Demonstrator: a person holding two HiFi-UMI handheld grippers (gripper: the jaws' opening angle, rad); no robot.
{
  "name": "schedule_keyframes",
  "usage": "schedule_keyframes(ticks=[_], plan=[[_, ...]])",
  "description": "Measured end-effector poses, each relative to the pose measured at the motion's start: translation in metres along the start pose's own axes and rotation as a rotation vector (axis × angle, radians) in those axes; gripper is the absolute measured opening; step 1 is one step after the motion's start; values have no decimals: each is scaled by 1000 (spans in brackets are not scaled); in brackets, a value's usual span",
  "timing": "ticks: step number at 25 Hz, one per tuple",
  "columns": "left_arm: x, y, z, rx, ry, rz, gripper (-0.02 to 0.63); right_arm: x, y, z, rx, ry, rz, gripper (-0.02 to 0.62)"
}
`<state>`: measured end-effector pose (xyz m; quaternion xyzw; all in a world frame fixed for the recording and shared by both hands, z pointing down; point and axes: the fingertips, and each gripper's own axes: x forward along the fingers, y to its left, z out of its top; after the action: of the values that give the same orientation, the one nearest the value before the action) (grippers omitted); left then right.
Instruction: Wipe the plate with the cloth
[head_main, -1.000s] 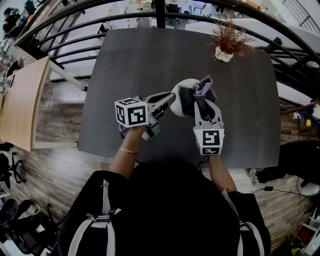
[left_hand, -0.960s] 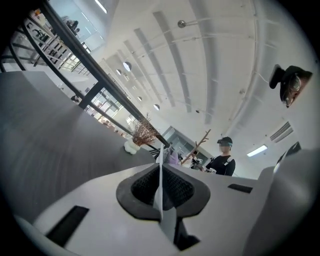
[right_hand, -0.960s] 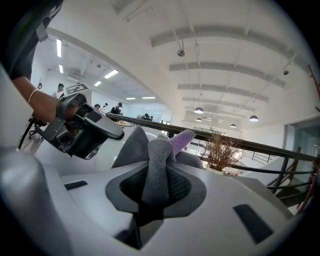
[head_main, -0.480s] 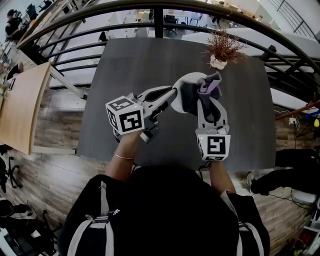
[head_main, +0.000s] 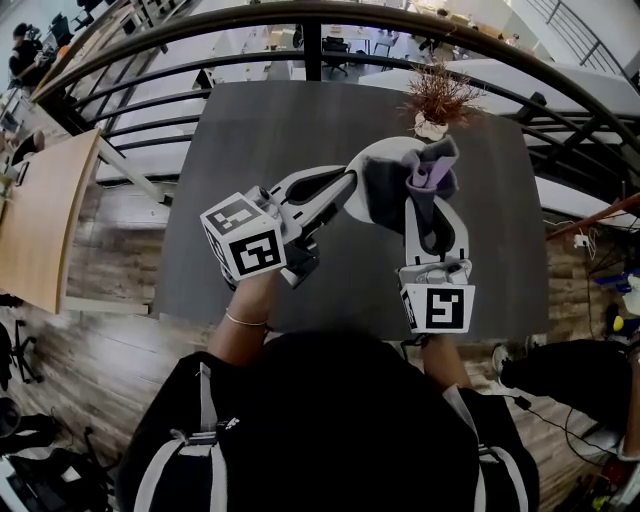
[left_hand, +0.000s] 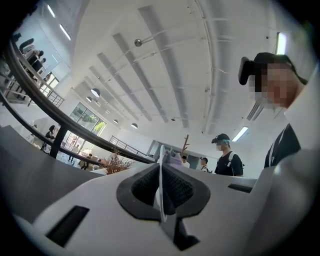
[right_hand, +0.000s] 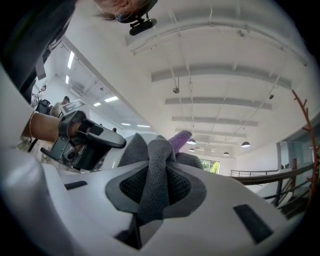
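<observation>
Both grippers are held up over the dark table. My left gripper is shut on the rim of the white plate, which stands on edge. In the left gripper view the plate's rim runs as a thin white line between the pads, at my left gripper. My right gripper is shut on a grey and purple cloth that lies against the plate's face. In the right gripper view the cloth is bunched between the pads of my right gripper, and most of the plate is hidden behind it.
A dried plant in a small white pot stands at the table's far right edge. A black railing curves behind the table. Several people stand in the background of the left gripper view.
Both grippers have risen together off the table with the plate and the cloth still held. The left gripper has rolled, turning the plate more on edge.
</observation>
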<state>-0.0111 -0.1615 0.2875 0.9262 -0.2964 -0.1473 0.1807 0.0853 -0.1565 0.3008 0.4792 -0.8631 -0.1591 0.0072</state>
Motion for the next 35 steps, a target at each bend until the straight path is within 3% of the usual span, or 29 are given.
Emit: schedule_keyframes(ticks=[8,14,22,35], plan=[[-8,-7,4,36,-4,-3,17,-21,6,52,-102,-187,-63,63],[0,-19,7,56,1,-19,17,-16,27,90,-228,-258,-27,63],[0,-28,7,61,1,-33,17,5,48,88,-241,-242,65,63],[-3,-28,9,72,-7,-24,17,18,42,76,-259,-197,39,63]])
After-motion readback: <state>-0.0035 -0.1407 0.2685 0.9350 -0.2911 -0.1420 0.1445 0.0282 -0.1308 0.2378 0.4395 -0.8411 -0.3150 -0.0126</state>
